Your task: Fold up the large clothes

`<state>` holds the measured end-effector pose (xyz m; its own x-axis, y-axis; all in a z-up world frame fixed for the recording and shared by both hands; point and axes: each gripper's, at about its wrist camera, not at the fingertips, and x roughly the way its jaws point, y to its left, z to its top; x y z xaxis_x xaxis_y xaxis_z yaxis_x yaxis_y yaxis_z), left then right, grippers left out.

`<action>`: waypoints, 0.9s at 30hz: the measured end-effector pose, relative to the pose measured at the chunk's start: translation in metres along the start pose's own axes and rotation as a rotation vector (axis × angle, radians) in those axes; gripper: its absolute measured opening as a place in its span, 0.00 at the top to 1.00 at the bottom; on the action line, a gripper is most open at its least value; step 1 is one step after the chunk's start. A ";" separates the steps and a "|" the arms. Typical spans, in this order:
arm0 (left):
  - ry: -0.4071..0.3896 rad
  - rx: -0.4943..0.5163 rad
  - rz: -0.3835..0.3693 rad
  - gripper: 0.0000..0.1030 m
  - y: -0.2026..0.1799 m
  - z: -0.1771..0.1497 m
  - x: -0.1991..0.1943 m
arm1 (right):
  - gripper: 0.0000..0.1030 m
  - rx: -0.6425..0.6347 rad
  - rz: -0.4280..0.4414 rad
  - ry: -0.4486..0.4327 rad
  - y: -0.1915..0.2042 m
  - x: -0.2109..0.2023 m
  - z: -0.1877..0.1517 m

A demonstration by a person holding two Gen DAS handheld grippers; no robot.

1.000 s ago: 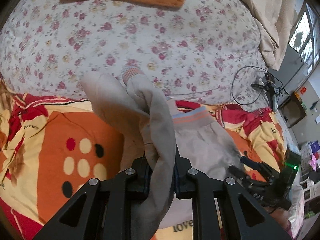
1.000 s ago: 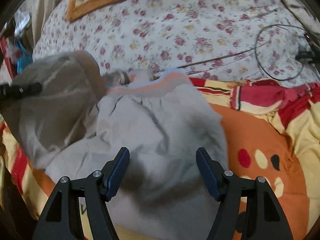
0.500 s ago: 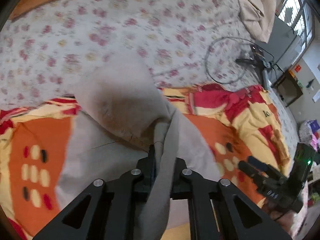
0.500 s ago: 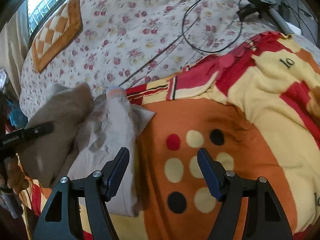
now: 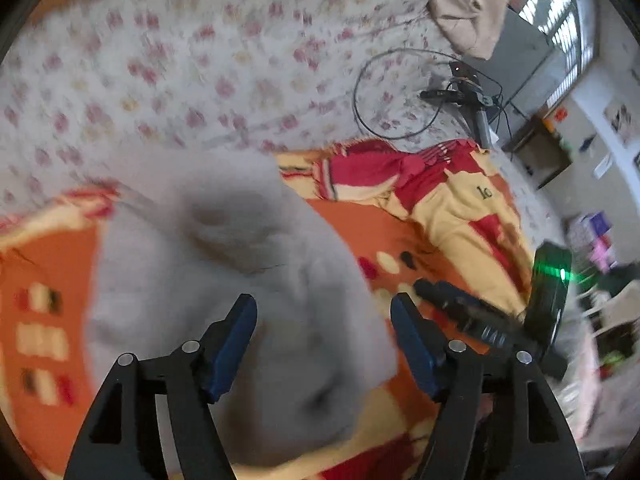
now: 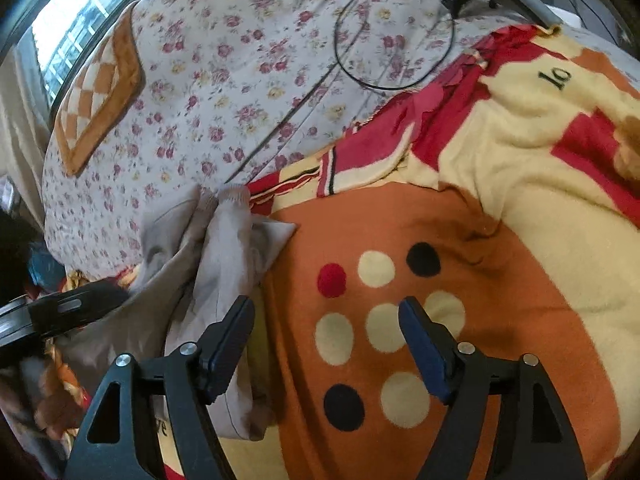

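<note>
Grey garment (image 6: 224,280): soft matt knit cloth, creased, ribbed at cuff. Orange blanket (image 6: 500,280): thick fleecy pile, matt. Floral sheet (image 6: 248,64): thin smooth printed cotton-like cloth. Left gripper (image 5: 324,332) and right gripper (image 6: 326,332): matt black plastic frames, bright metal rivets, blue rubbery pads (image 6: 230,344). Black cable (image 6: 352,68): smooth, slightly glossy.

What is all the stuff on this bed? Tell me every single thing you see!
grey garment: one, pale grey, bunched on the blanket's left part.
blanket: one, orange, cream and red with dots, near side of bed.
bedsheet: one, white with pink flowers, far side.
checked cushion: one, orange and cream, far left corner.
cable: one, black, looped on the sheet.
left gripper: one, black with blue pads, open above the garment.
right gripper: one, same colours, open over the blanket.
</note>
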<state>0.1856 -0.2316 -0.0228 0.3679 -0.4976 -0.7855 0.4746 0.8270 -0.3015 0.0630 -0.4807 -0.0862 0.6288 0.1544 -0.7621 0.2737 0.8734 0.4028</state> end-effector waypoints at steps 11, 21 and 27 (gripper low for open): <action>0.007 -0.052 0.144 0.32 0.040 -0.051 0.028 | 0.25 -0.063 0.215 -0.010 0.049 -0.010 0.008; -0.053 -0.140 0.102 0.35 0.068 -0.068 0.021 | 0.25 -0.055 0.310 0.061 0.088 0.018 0.015; -0.136 -0.218 0.259 0.31 0.114 -0.052 -0.005 | 0.24 -0.109 0.339 0.086 0.114 0.031 0.018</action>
<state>0.1963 -0.1215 -0.0808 0.5638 -0.2820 -0.7762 0.1752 0.9593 -0.2213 0.1268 -0.3846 -0.0546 0.6057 0.4775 -0.6364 -0.0214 0.8093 0.5869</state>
